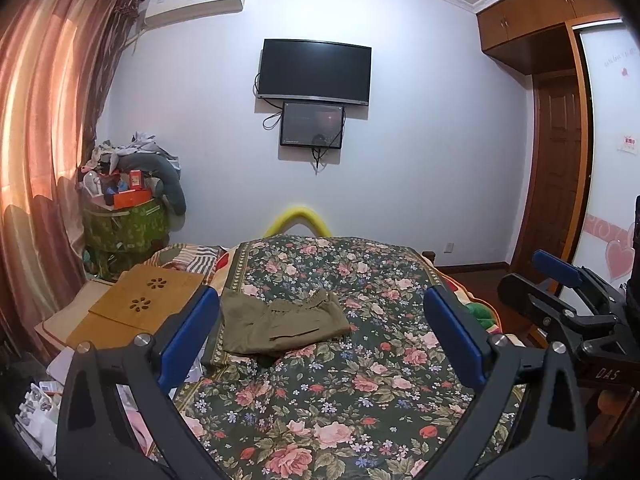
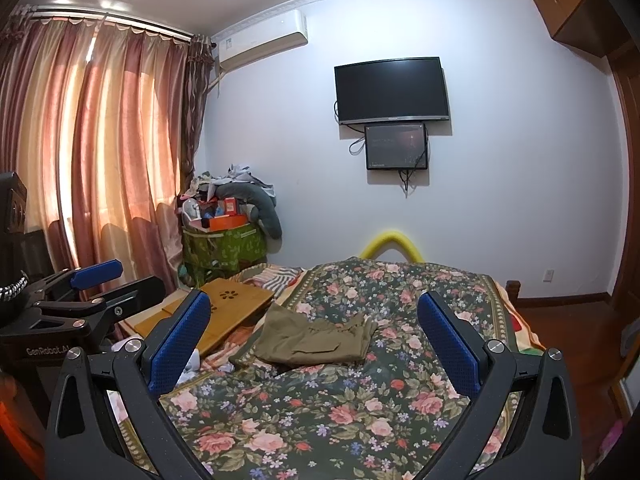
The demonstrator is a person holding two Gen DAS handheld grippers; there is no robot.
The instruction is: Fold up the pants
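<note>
Both grippers, left gripper [image 1: 320, 336] and right gripper [image 2: 314, 344], hang above the near bed [image 1: 340, 400] with fingers spread wide, holding nothing. Folded olive pants [image 1: 280, 324] lie far on the floral quilt, near its left edge.

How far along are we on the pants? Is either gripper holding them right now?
The olive pants already lie in a compact folded bundle on the floral bedspread, near its left edge, beside the wooden board. Nothing is in hand: the left gripper and right gripper are both open and held back from the cloth. What may be left is tidying the rumpled waistband edge; whether another fold is intended, I cannot tell.
</note>
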